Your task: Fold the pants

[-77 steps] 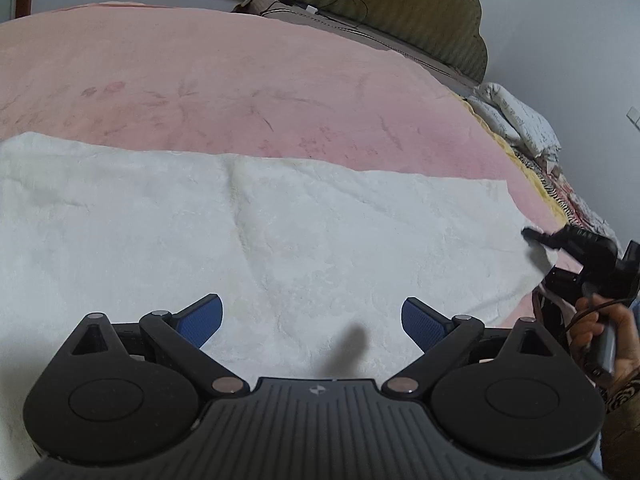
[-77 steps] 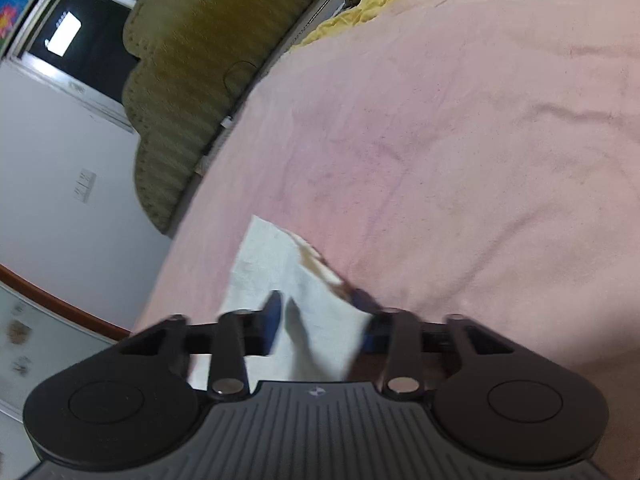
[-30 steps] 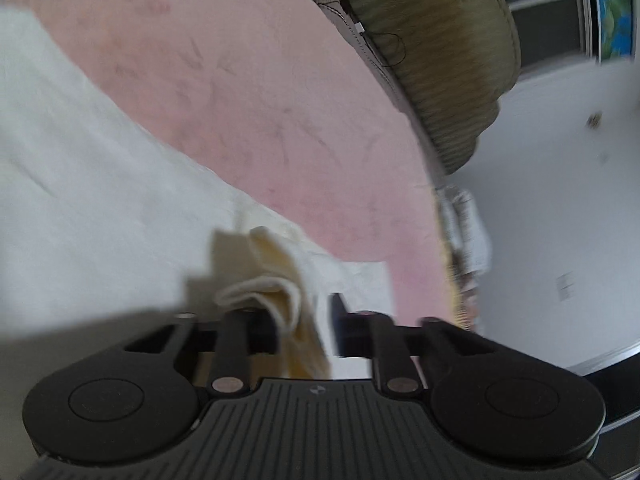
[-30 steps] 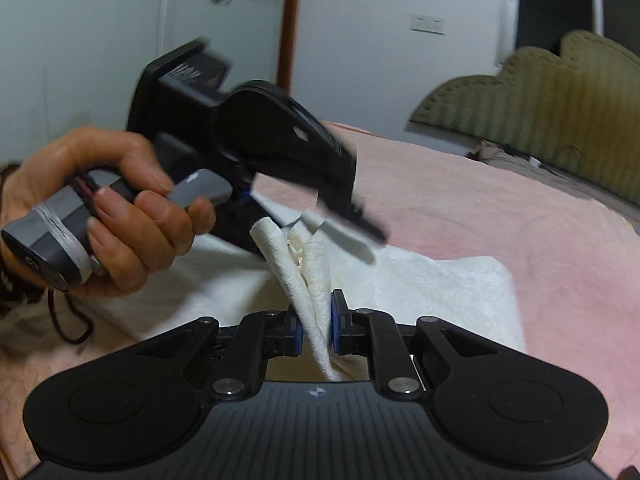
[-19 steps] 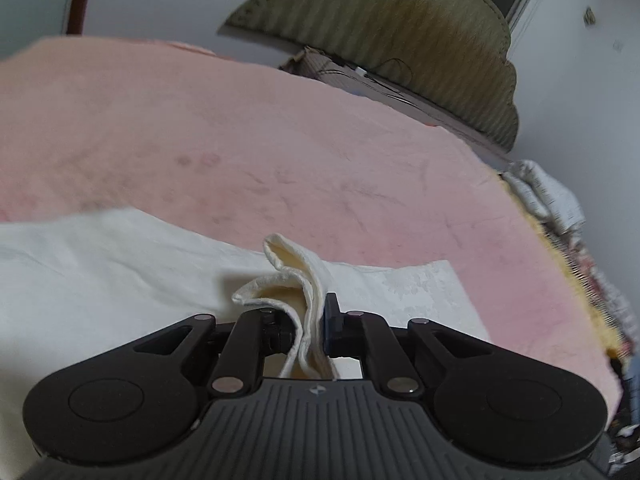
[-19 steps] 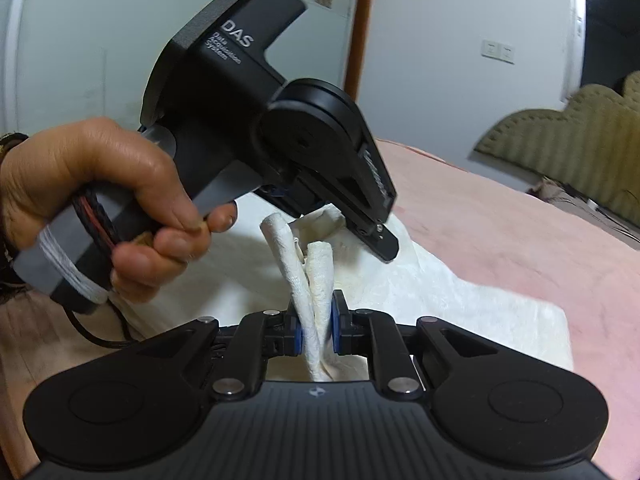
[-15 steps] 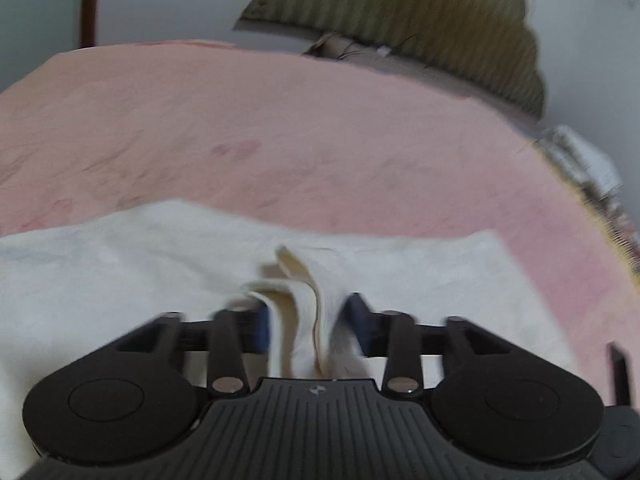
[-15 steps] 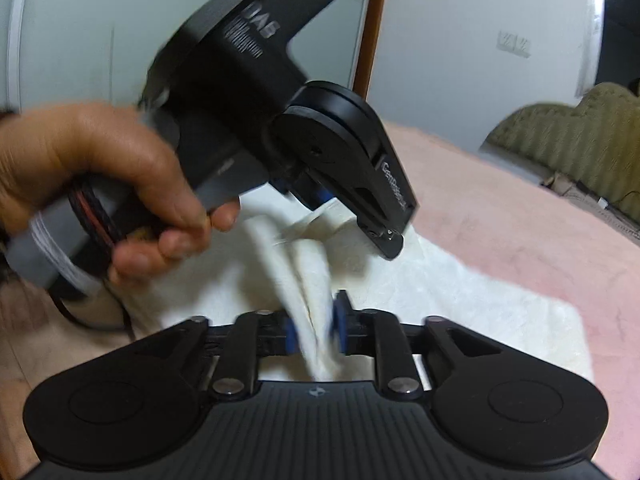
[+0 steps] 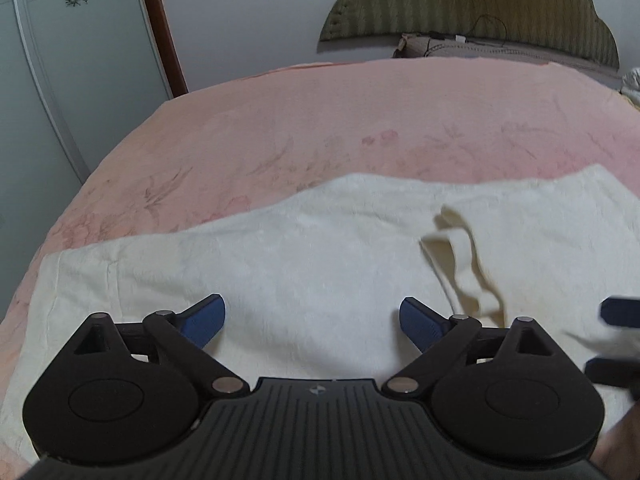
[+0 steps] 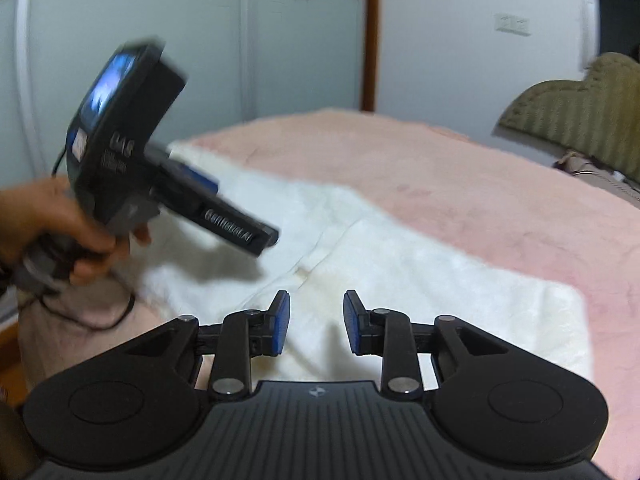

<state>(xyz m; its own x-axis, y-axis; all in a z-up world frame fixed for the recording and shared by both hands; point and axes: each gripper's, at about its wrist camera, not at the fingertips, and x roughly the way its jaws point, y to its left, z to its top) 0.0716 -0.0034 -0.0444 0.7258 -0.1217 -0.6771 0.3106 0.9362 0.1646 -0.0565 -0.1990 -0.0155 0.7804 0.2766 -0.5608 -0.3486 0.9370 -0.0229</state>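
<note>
1. Two doors or wardrobe panels with flower prints [image 9: 60, 40] stand at the far left beside a brown wooden post [image 9: 160, 28]; a green scalloped headboard [image 9: 468, 12] rises at the far side of the pink bedspread [image 9: 320, 120], with a cable and small clutter at its foot.
2. White pants [image 9: 300, 260] lie flat across the near part of the bedspread, running left to right, with nothing resting on top of them.
3. Left gripper [image 9: 312, 316]: its blue pads are spread wide and still opening, hovering over the flat white cloth with nothing between them.
4. Right of its right pad, a bunched, raised fold of cloth [image 9: 464, 256] stands up from the pants, apart from the pads.
5. Right gripper [image 10: 316, 324]: its jaws stand partly open and empty, with a clear gap between the blue pads; the pants [image 10: 400, 280] lie just beyond and below them.
6. In the right wrist view a hand [image 10: 52, 232] holds the left gripper [image 10: 224, 220] over the left part of the pants, its body motion-blurred and its lettering unreadable.
7. At the right edge of the left wrist view, dark blurred shapes [image 9: 616, 336] are cut off by the frame; I cannot tell exactly what they are.
8. Near edges of the pants are hidden behind both gripper bodies.
</note>
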